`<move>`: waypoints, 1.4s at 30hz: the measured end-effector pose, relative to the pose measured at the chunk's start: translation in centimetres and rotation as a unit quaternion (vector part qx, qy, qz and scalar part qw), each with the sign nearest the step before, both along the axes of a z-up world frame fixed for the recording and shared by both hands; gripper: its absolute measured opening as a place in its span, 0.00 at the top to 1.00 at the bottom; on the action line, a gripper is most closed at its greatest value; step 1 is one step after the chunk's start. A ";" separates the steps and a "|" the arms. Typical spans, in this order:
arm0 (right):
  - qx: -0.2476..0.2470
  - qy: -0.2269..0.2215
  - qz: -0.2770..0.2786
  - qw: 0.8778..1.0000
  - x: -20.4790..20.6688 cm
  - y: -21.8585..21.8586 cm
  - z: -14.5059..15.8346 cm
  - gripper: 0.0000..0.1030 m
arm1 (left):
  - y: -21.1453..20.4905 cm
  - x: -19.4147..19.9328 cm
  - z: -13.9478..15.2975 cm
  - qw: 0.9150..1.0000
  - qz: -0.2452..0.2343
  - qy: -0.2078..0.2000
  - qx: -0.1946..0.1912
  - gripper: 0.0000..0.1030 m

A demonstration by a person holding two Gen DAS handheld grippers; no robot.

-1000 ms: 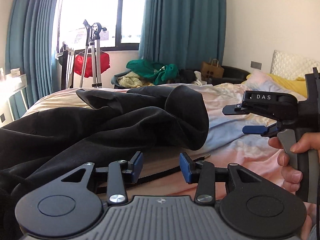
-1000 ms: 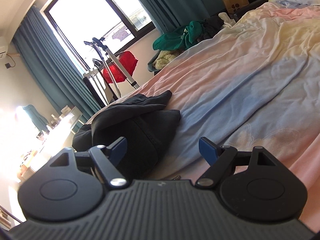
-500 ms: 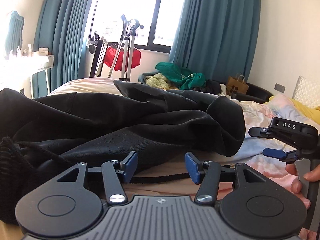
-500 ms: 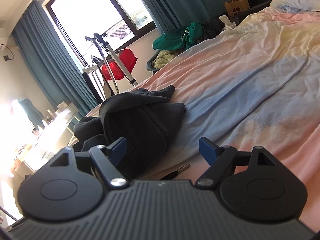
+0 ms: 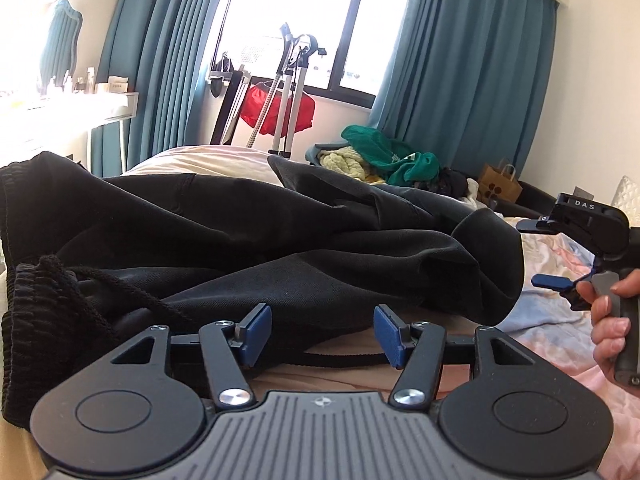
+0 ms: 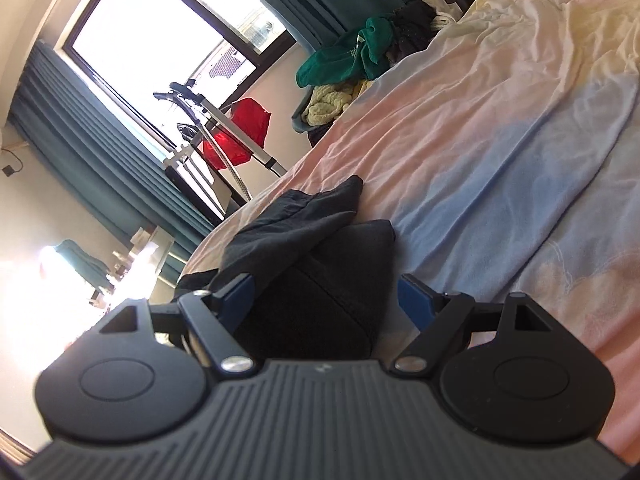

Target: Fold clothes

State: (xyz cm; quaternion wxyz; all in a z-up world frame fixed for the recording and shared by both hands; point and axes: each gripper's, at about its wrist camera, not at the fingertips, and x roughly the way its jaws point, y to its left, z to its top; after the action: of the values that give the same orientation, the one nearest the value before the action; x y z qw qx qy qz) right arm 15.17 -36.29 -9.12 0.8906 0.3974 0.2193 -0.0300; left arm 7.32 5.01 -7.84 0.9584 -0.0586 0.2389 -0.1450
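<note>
A black garment [image 5: 248, 240] with a ribbed waistband and a drawstring [image 5: 340, 360] lies crumpled on the pastel bed sheet [image 6: 500, 140]. My left gripper [image 5: 323, 334] sits low at the garment's near edge. Its jaws are opening, and the blue pads press on nothing. The drawstring runs across the sheet under the gap. In the right wrist view one end of the black garment [image 6: 320, 280] lies between the wide-apart fingers of my right gripper [image 6: 326, 298], and the pads are not pressing on it. The right gripper [image 5: 536, 252] also shows at the garment's right end, held by a hand [image 5: 612, 320].
Beyond the bed a pile of green and yellow clothes [image 5: 376, 160] lies on a chair, with a paper bag [image 5: 500, 182] beside it. A metal stand with a red item [image 5: 280, 108] is by the window. A white dresser [image 5: 60, 108] is at the left.
My left jaws have widened, and that view has swung left along the garment. My right gripper has rolled and moved up to the garment, whose end now lies between its fingers.
</note>
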 end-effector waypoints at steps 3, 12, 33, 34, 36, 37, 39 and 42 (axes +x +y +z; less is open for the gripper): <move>0.017 0.028 0.012 0.999 5.1 -2.3 0.0 0.21 | -0.2 0.9 -0.7 1.000 -0.001 0.011 0.004 0.42; 0.037 0.098 0.029 0.994 19.4 -6.2 -5.9 0.31 | -0.6 3.4 -3.8 0.999 -0.019 0.035 -0.013 0.40; -0.165 -0.009 -0.135 0.977 14.5 -6.9 2.9 0.93 | -2.3 3.7 -4.1 0.998 -0.057 -0.001 -0.020 0.35; -0.165 -0.015 -0.161 0.973 12.2 -8.1 3.6 0.93 | -2.2 3.6 -4.0 0.998 -0.054 0.003 -0.024 0.36; -0.161 -0.024 -0.211 0.964 7.8 -10.5 4.5 0.93 | -1.8 3.6 -3.7 0.998 -0.048 0.023 -0.046 0.36; -0.157 -0.027 -0.235 0.959 5.6 -11.7 4.7 0.93 | -1.6 3.5 -3.6 0.997 -0.048 0.034 -0.059 0.36; -0.158 0.004 -0.285 0.945 1.1 -14.3 3.4 0.93 | -1.1 3.4 -3.3 0.995 -0.047 0.048 -0.078 0.37; -0.140 0.046 -0.356 0.923 -5.6 -17.8 1.2 0.93 | -0.4 2.9 -2.9 0.993 -0.040 0.054 -0.094 0.37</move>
State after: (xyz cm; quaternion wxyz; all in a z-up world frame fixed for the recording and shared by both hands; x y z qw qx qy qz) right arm 9.58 -54.12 -7.93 0.8567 0.3185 0.0971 -0.3940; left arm 10.25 4.62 -10.71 0.9277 -0.1462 0.2782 -0.2015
